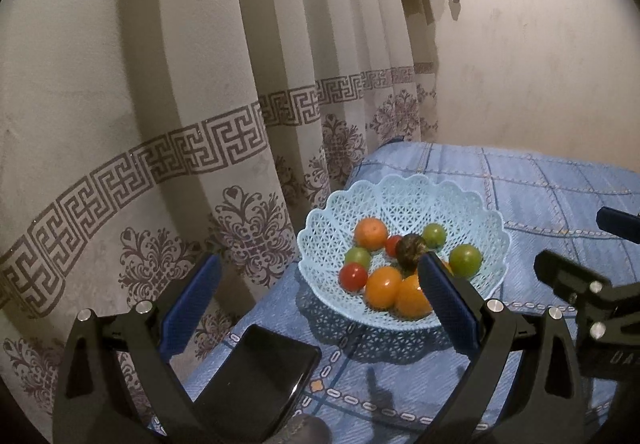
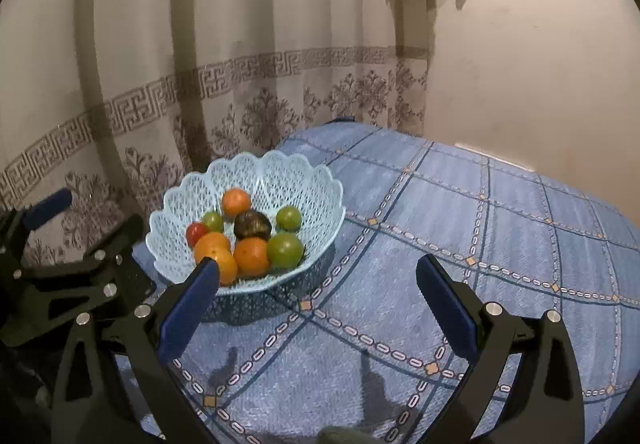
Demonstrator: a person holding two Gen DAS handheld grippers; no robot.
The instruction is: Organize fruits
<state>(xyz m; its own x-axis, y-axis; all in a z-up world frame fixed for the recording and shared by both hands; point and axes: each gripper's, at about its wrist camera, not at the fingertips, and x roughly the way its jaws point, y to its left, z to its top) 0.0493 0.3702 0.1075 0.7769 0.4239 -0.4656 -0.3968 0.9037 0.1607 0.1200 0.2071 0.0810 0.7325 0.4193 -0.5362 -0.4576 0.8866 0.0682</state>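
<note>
The pale blue lattice plastic basket [image 2: 256, 171] of fruits [image 2: 250, 240] sits near the blue patterned cloth's [image 2: 460, 244] curtain-side edge. Left gripper [image 1: 316, 296] and right gripper [image 2: 318, 296] both gape wide, empty, over bare cloth.

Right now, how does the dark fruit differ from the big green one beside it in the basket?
The dark fruit is brownish-black and mottled; the green fruit is smooth and evenly green. The dark fruit sits mid-basket, the green fruit nearer the rim on the open-table side. Both are round, similar in size, and lie in the blue basket.
</note>
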